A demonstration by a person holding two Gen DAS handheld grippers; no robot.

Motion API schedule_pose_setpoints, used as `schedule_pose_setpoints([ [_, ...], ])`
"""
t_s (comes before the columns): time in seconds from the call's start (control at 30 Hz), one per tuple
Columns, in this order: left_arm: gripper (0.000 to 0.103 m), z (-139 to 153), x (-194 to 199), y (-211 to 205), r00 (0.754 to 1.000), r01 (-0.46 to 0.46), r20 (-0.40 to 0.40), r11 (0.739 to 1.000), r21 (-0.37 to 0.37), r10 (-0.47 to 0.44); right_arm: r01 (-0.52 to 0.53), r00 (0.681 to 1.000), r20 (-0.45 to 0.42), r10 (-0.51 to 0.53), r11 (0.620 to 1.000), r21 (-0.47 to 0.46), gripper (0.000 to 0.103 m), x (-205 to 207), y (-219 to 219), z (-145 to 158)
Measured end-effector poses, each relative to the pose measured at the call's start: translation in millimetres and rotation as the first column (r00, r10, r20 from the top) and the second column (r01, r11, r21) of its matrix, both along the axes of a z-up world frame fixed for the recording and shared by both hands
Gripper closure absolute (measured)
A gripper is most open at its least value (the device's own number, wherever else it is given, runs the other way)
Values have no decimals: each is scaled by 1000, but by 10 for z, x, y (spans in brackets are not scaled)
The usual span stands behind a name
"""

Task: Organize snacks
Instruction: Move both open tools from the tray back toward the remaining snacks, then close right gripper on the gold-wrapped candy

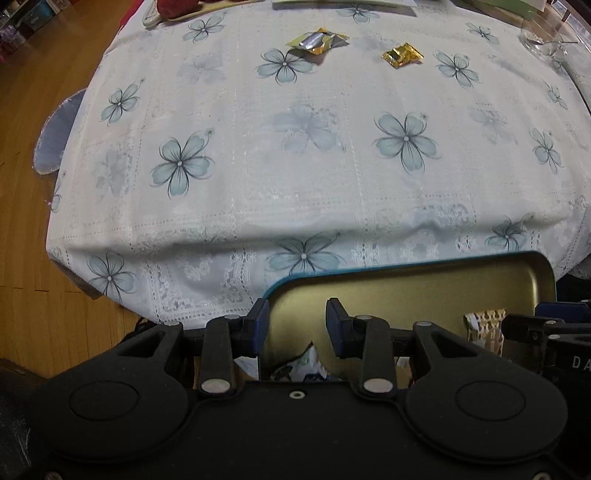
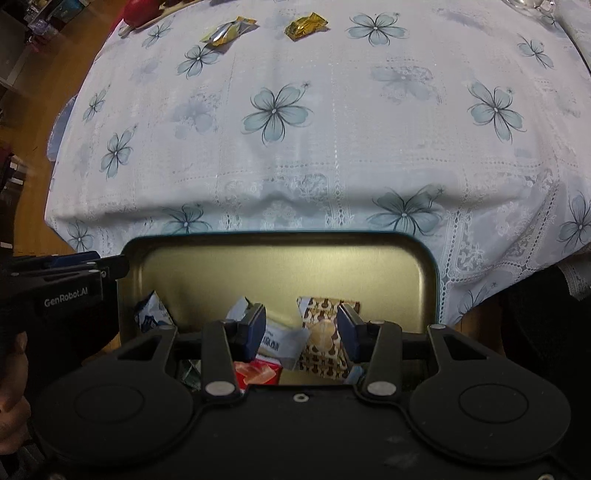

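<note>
Both tongs hang over the tin, left gripper and right gripper part-open and holding nothing. Two gold snacks lie far off at twelve o'clock; reaching across risks tipping the tin off its perch.

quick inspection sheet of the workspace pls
surface: white tablecloth with blue flowers, draped over the near edge
job's things: open gold-lined tin with a teal rim below that edge, wrapped snacks inside; brown patterned packet; two gold foil snacks at the far side
clutter: clear glass
grippers: left gripper and right gripper open over the tin, gripping nothing
cables: nothing seen
surroundings: wooden floor
</note>
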State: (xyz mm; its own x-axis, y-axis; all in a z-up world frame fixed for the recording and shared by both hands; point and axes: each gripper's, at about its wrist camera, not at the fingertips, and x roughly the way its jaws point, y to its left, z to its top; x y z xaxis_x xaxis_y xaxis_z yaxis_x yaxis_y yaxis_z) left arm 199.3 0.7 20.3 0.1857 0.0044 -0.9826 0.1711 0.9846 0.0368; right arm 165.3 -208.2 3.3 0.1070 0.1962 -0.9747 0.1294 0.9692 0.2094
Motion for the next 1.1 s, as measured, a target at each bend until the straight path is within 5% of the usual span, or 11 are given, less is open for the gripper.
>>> schedule_pose_setpoints([
  [0.27,59,76,556,-7,995,-49,90,999,-14,50,98,993,65,-98,995,-2,57,608,-190,104],
  [0.57,59,-162,1086,21,981,-101,168,995,0,100,213,965,156,-209,977,-13,57,1366,-328,55],
  [0.73,59,-340,1211,98,982,-119,149,993,-6,119,248,948,205,-243,969,1,59,1788,-334,-65],
  [0.83,59,-407,1267,140,984,-145,106,989,-14,145,275,939,211,-272,961,14,69,2035,-329,-173],
  [1.1,59,-352,1383,185,980,-183,66,981,-67,188,341,915,208,-346,938,61,80,2558,-240,-464],
])
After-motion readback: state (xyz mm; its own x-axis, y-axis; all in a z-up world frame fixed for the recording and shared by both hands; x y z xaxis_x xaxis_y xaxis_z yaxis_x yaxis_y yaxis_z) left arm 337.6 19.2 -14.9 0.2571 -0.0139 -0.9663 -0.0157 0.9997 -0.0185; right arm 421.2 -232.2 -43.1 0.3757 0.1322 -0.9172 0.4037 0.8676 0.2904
